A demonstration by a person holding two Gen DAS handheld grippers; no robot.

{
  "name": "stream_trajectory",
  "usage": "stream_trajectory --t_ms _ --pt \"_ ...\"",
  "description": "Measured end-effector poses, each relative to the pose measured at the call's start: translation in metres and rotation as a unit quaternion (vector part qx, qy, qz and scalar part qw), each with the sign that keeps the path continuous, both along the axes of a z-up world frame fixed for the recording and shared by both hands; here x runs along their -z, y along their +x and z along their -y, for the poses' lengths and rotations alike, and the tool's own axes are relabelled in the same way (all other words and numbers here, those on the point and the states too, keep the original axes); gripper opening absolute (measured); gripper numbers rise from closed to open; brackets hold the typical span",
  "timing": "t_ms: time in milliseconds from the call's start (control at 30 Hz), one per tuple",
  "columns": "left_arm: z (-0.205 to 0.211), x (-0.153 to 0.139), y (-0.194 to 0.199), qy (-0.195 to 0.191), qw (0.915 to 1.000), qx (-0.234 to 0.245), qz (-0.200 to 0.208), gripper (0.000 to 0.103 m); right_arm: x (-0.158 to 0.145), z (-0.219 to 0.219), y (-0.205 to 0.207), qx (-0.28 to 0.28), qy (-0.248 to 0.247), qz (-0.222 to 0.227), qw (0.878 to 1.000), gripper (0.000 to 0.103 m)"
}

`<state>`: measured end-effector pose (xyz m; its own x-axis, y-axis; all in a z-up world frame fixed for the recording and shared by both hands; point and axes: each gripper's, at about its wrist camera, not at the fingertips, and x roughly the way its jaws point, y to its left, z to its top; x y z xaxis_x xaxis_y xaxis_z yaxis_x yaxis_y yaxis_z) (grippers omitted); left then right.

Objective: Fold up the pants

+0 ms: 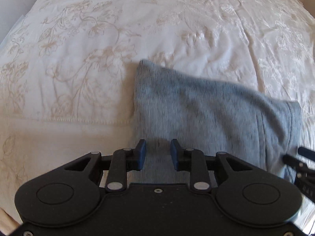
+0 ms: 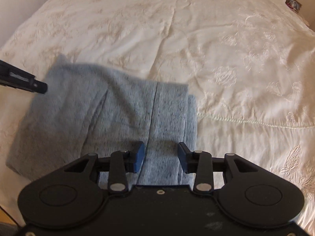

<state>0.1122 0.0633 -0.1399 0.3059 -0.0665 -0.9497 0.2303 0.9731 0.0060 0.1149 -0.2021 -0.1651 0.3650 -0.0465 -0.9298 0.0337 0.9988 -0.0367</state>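
The grey pants [image 1: 206,114] lie folded into a compact bundle on the bed; they also show in the right wrist view [image 2: 102,114], with the waistband seam at the bundle's right end. My left gripper [image 1: 158,154] is open, its blue pads apart just above the near left part of the bundle, holding nothing. My right gripper [image 2: 161,156] is open above the near right end of the bundle, holding nothing. Part of the right gripper shows at the right edge of the left view [image 1: 301,161], and part of the left gripper at the left edge of the right view [image 2: 21,78].
A cream floral bedspread [image 1: 88,49] covers the bed [image 2: 236,59] all around the bundle. A stitched hem line runs across it near the front. Small framed items [image 2: 294,3] stand beyond the far right corner.
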Motion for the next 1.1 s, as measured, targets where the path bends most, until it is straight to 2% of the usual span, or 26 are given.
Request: stream_trajectory --t_ms 67,100,133,233,300,433,500,600,667,700,767,833,967,1100 --pt "-0.003 0.009 -0.020 0.010 0.9998 0.010 -0.013 0.038 0.008 0.000 -0.009 -0.001 -0.010 0.018 1.000 0.047" --pt "-0.004 0.013 -0.029 0.018 0.9996 0.016 -0.012 0.038 0.010 -0.001 -0.012 -0.007 -0.018 0.028 0.999 0.053" --pt "-0.002 0.017 -0.037 0.029 0.9992 0.026 -0.007 0.039 0.011 -0.001 -0.016 -0.015 -0.026 0.035 0.999 0.057" --pt "0.007 0.024 -0.054 0.073 0.9954 0.052 0.034 0.052 0.013 -0.001 -0.022 -0.032 -0.035 0.055 0.997 0.064" --pt "0.010 0.025 -0.054 0.084 0.9943 0.049 0.043 0.055 0.014 0.005 -0.024 -0.013 -0.022 0.058 0.998 0.066" --pt "0.001 0.024 -0.043 0.061 0.9979 0.002 0.022 0.059 0.022 0.027 -0.021 0.056 0.045 0.042 0.997 0.069" --pt "-0.010 0.025 -0.038 0.051 0.9981 -0.034 0.006 0.071 0.026 0.037 -0.018 0.084 0.075 0.030 0.993 0.072" --pt "-0.030 0.029 -0.028 0.009 0.9961 -0.083 -0.030 0.077 0.033 0.051 -0.014 0.109 0.113 0.017 0.987 0.076" --pt "-0.043 0.030 -0.022 -0.019 0.9928 -0.106 -0.053 0.076 0.037 0.058 -0.012 0.115 0.133 0.009 0.984 0.077" --pt "-0.048 0.026 -0.020 -0.029 0.9915 -0.115 -0.054 0.071 0.038 0.062 -0.011 0.114 0.141 0.005 0.983 0.078" --pt "-0.053 0.014 -0.021 -0.032 0.9902 -0.131 -0.037 0.064 0.037 0.066 -0.008 0.107 0.150 -0.006 0.983 0.078" --pt "-0.053 0.001 -0.024 -0.023 0.9906 -0.133 -0.020 0.063 0.033 0.070 -0.004 0.104 0.155 -0.018 0.982 0.078" --pt "-0.047 -0.011 -0.029 -0.028 0.9947 -0.099 0.004 0.063 0.021 0.074 -0.003 0.109 0.138 -0.037 0.984 0.078" --pt "-0.027 0.004 -0.016 -0.011 0.9986 -0.052 -0.006 0.064 0.018 0.073 -0.002 0.082 0.142 -0.033 0.986 0.078"
